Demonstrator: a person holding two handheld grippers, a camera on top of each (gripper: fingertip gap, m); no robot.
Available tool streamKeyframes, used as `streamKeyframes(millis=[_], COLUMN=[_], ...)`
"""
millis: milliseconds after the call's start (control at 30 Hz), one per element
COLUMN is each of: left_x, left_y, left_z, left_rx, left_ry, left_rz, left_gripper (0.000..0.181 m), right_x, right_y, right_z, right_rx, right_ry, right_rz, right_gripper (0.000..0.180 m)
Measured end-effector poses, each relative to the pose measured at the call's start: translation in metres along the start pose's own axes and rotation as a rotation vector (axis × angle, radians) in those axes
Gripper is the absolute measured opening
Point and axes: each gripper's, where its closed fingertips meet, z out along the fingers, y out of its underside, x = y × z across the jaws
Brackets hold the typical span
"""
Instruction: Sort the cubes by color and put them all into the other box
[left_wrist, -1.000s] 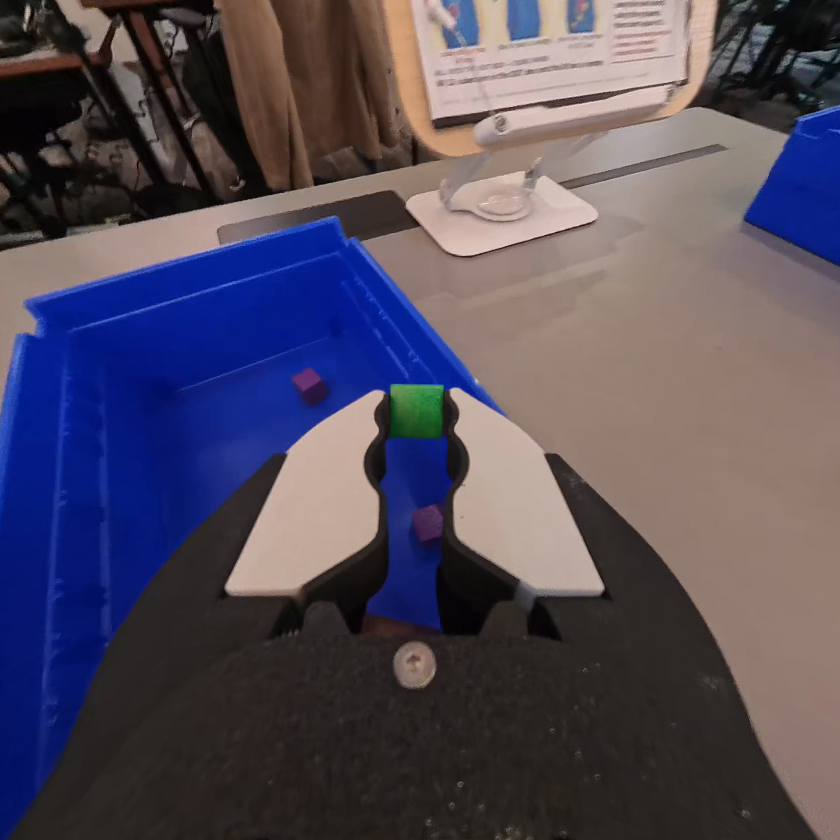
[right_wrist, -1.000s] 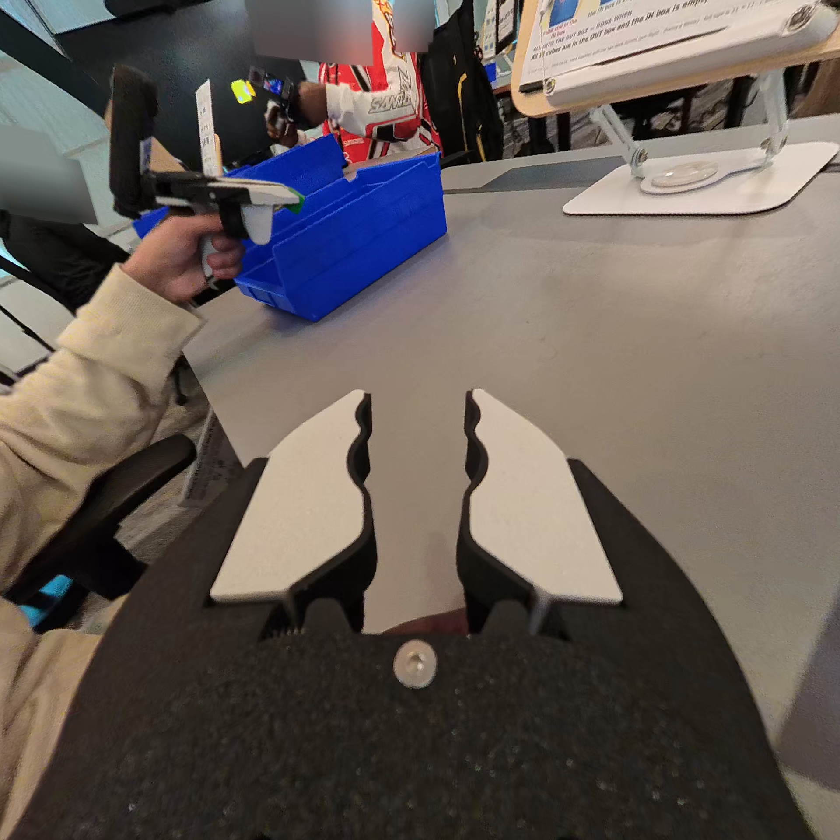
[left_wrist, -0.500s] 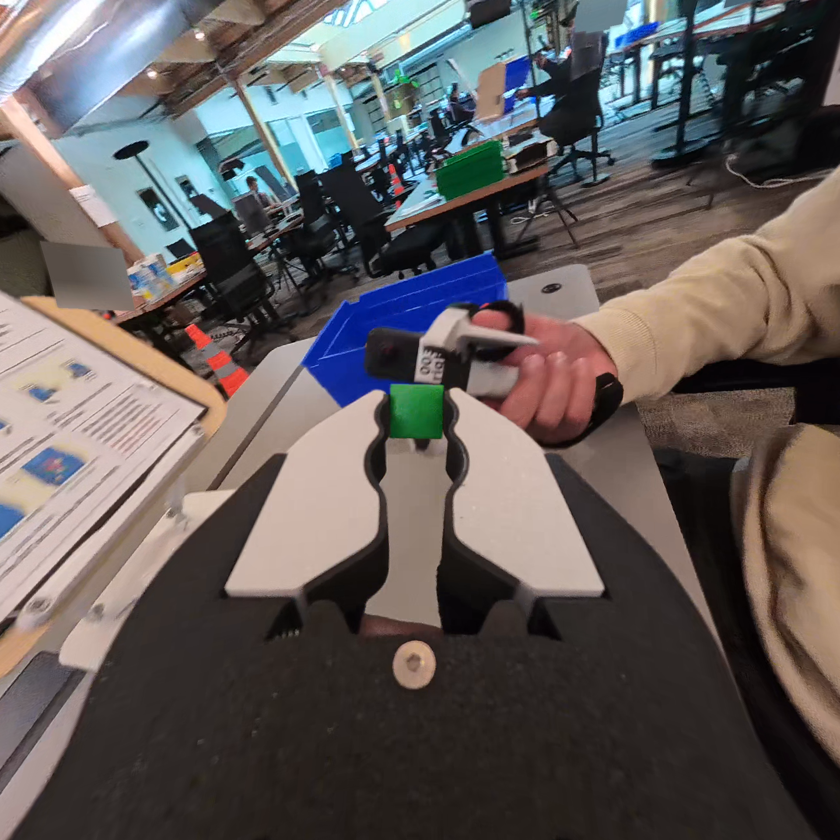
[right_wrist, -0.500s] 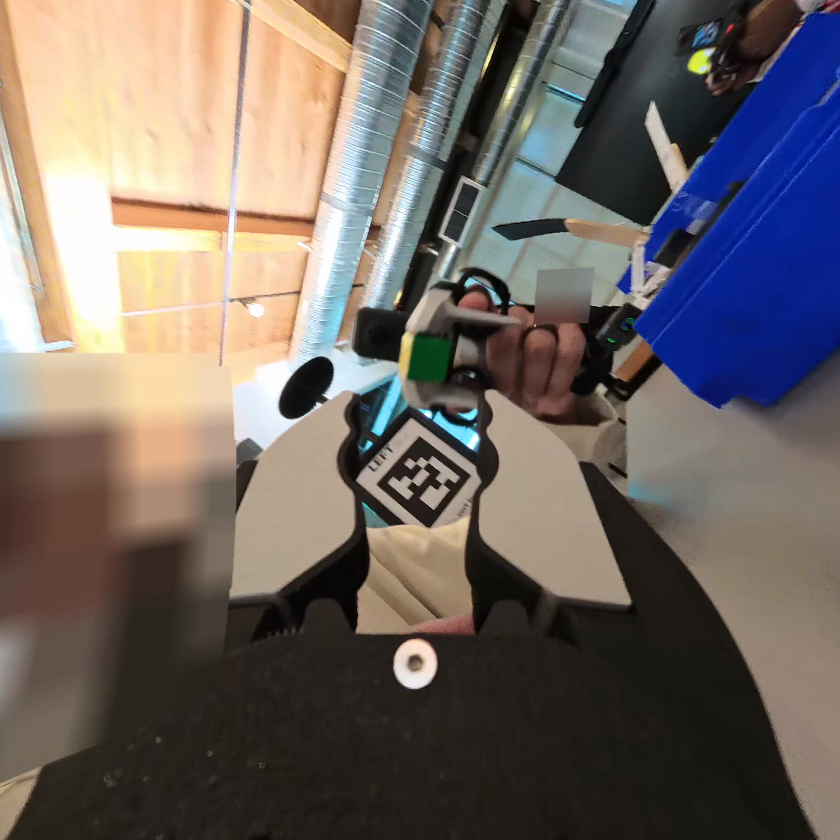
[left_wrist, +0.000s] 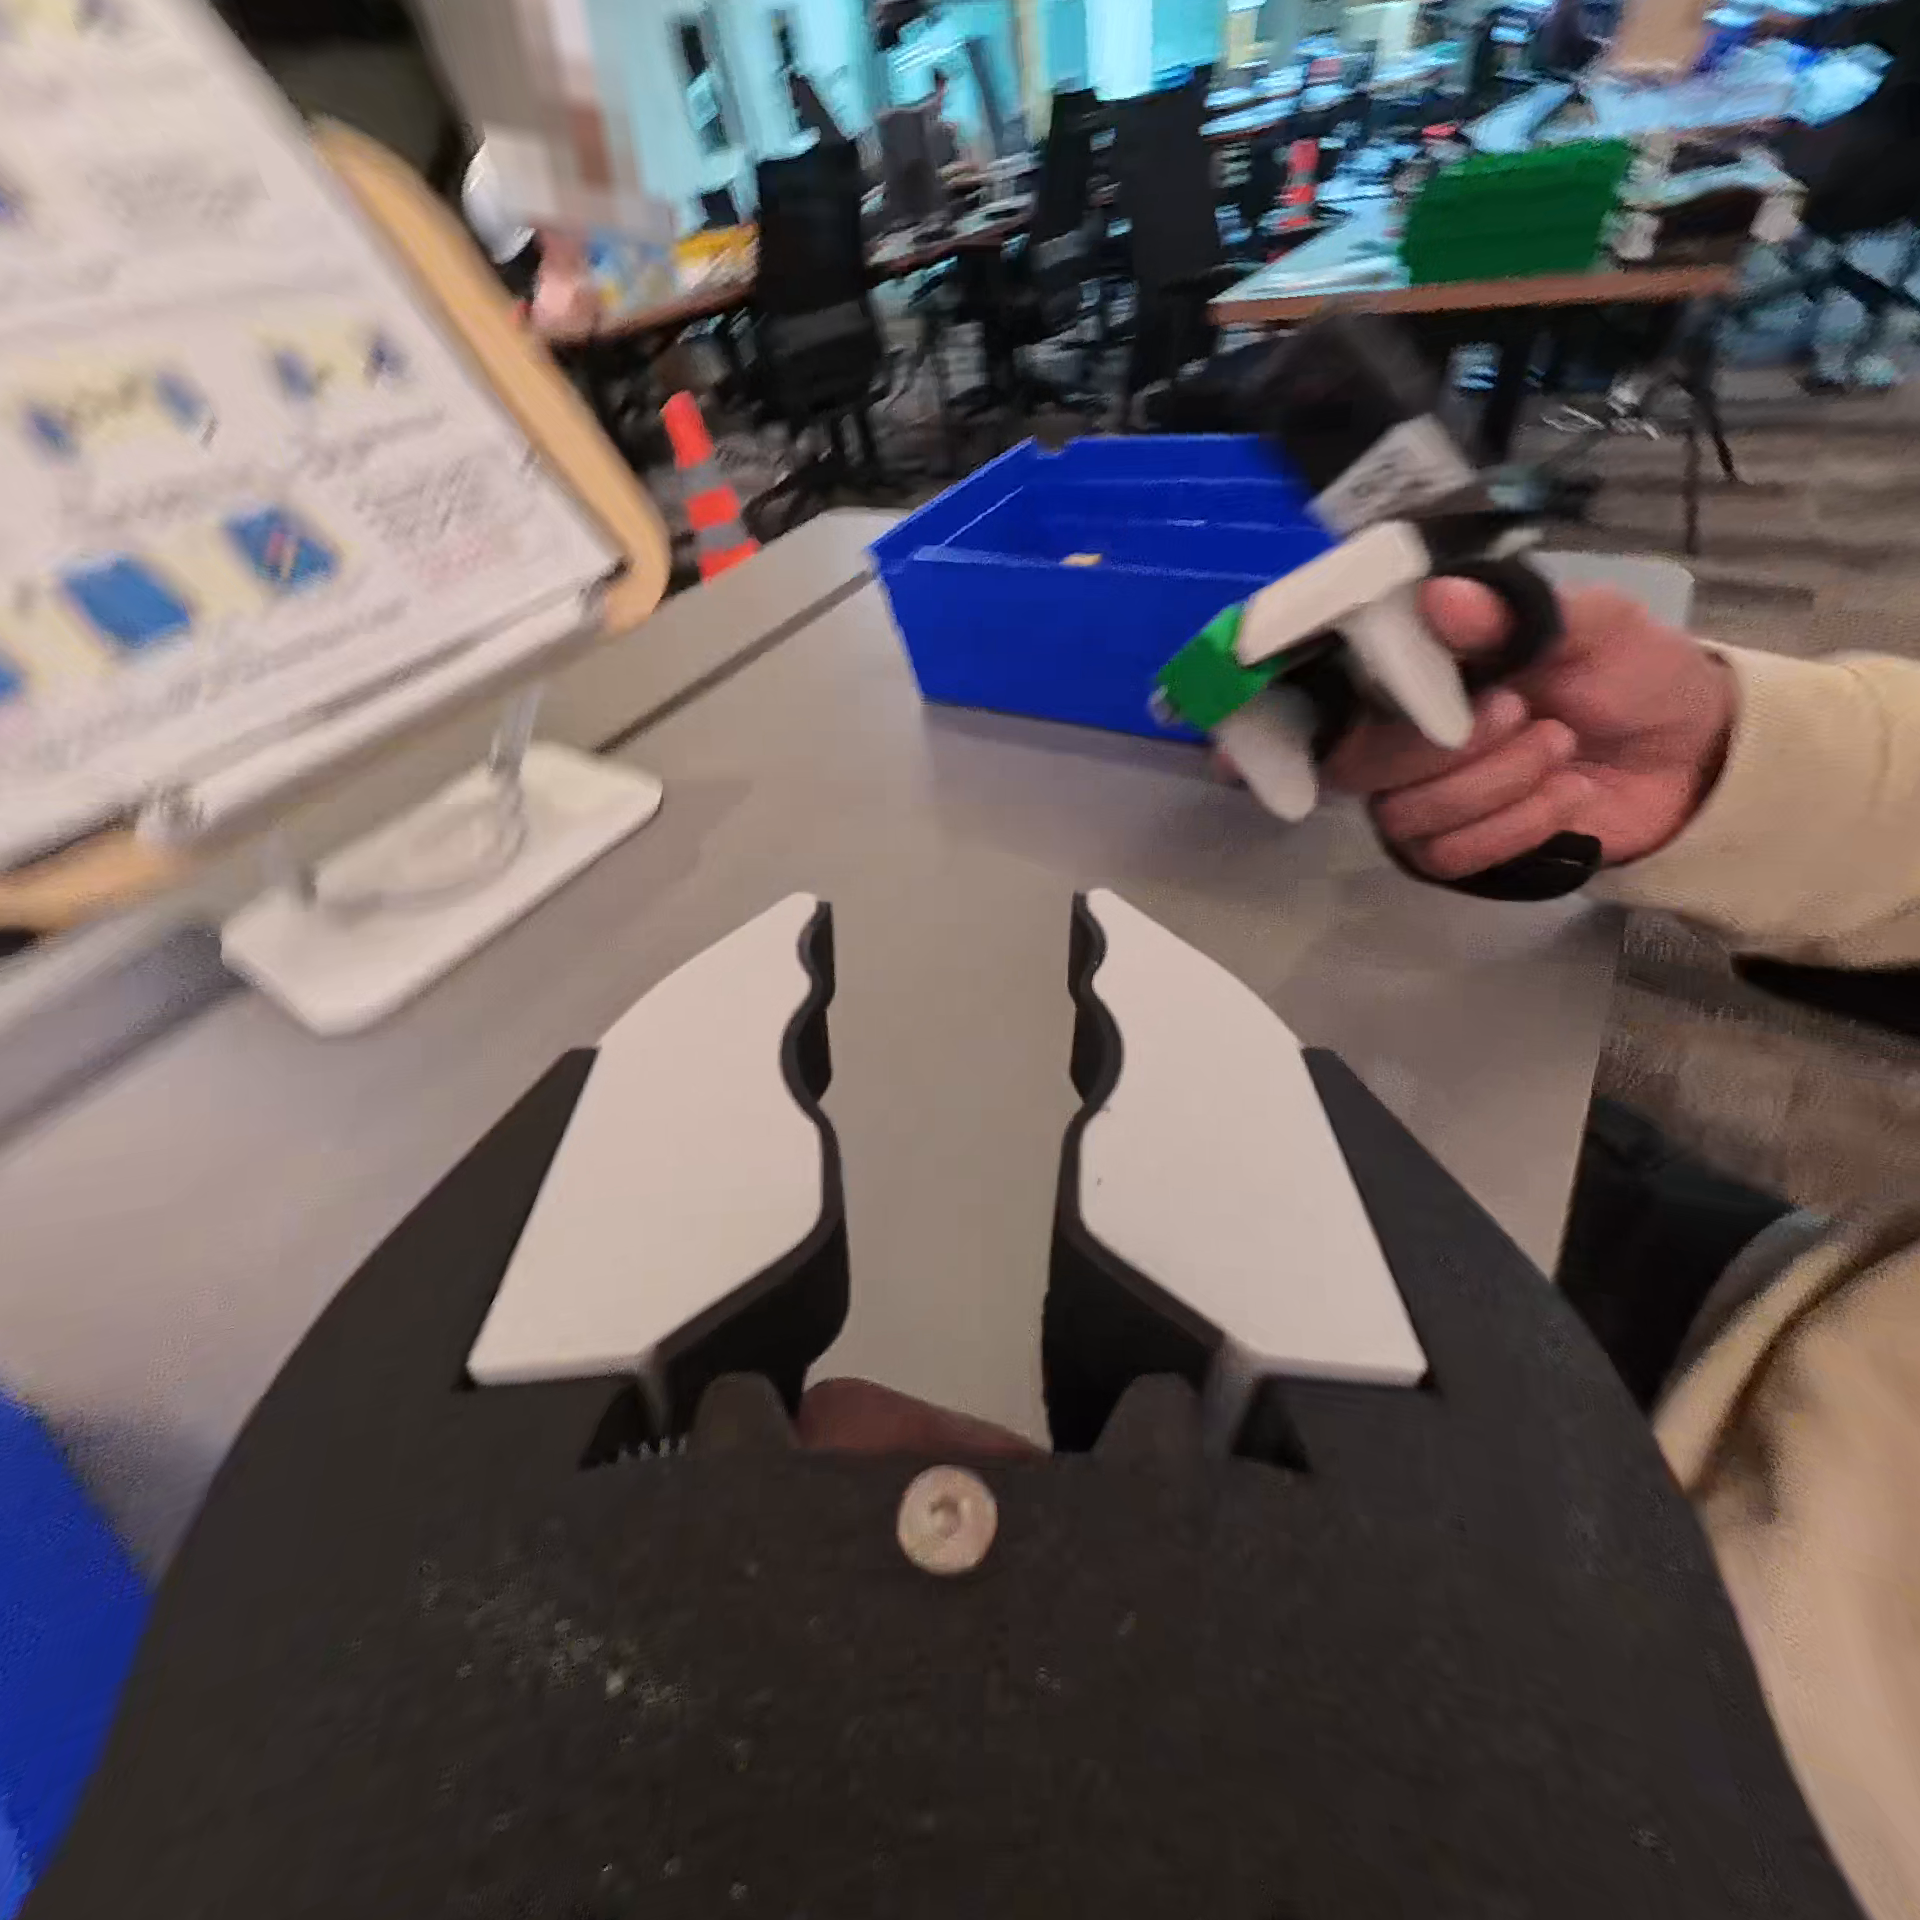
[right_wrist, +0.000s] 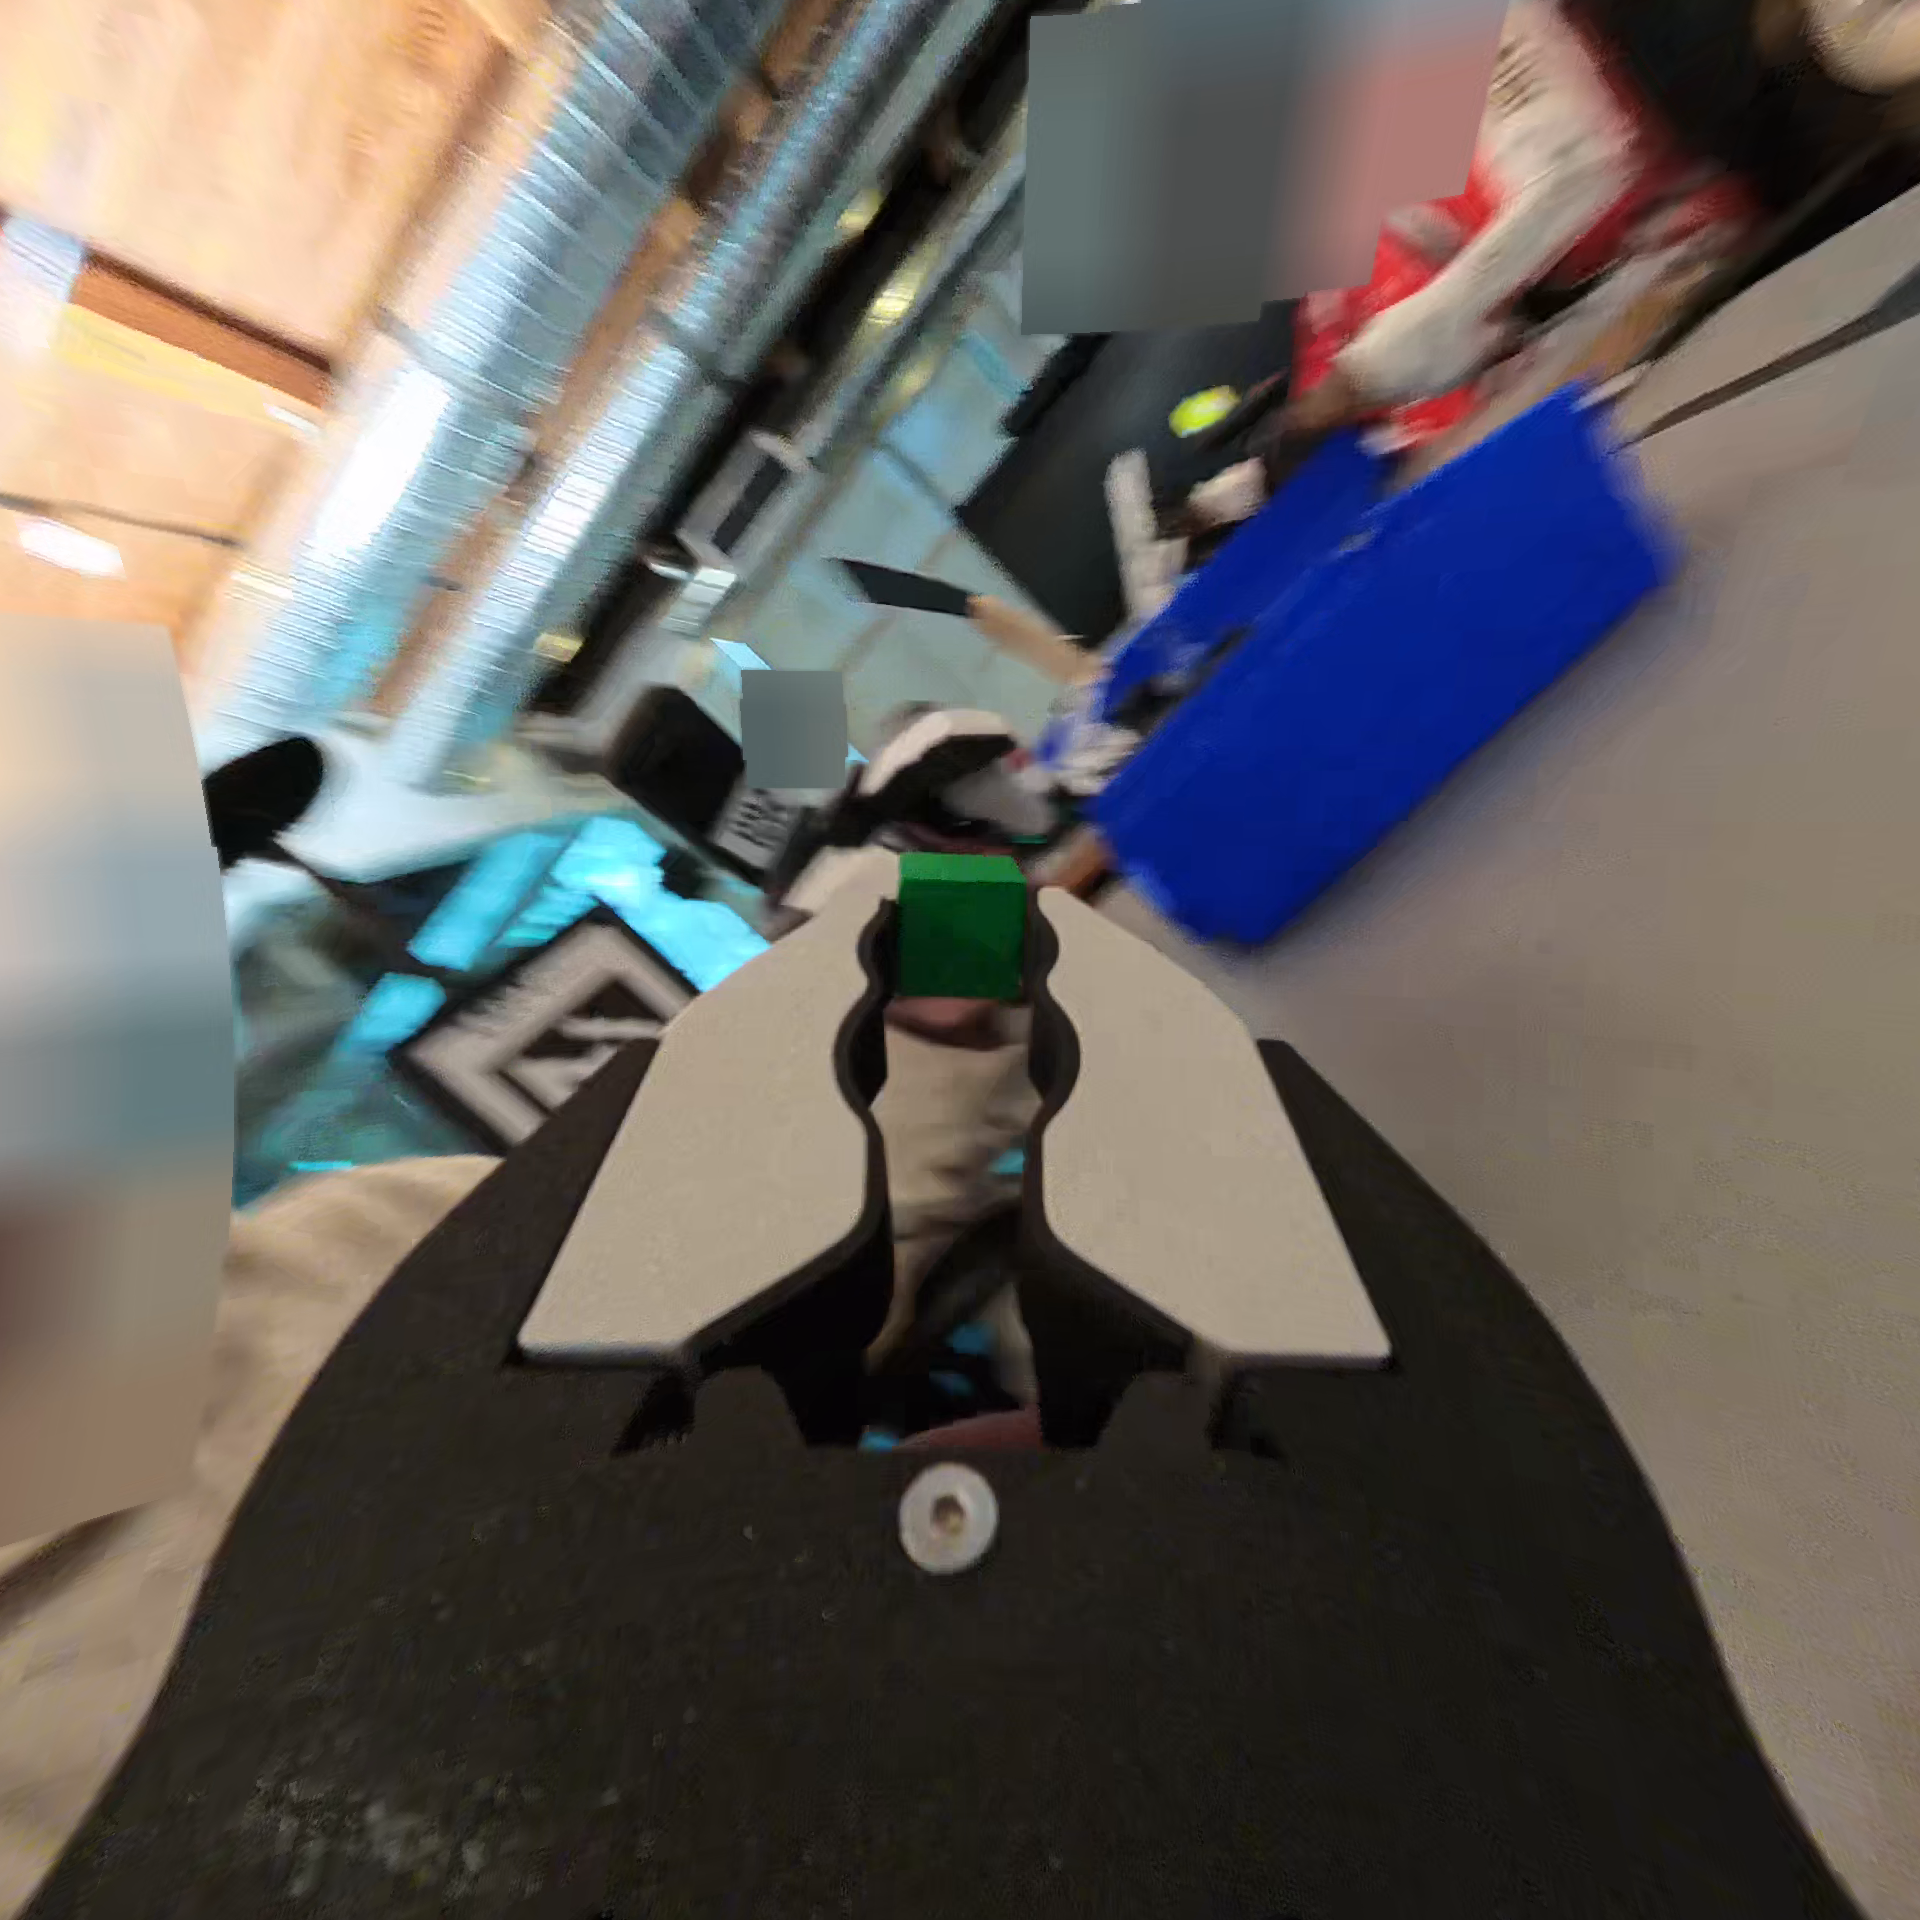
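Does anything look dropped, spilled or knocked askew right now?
Nothing stands out. The green cube sits squarely between the right hand-held gripper fingertips, the left hand-held gripper is open and empty, and the blue box stands upright on the grey table.

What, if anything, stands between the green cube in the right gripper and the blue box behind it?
Nothing visible does. In the left wrist view the right gripper holds the green cube just in front of the blue box, over bare grey table.
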Motion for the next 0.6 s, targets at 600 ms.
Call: streamKeyframes(millis=[600], left_x=[-0.004], left_y=[0.102], left_z=[-0.048], left_rx=[-0.198], left_ry=[-0.323], left_rz=[-0.247], left_gripper=[0.040], right_x=[0.046], right_y=[-0.117], right_z=[-0.235], right_rx=[-0.279], right_ry=[1.236], right_rz=[-0.698], right_gripper=[0.023])
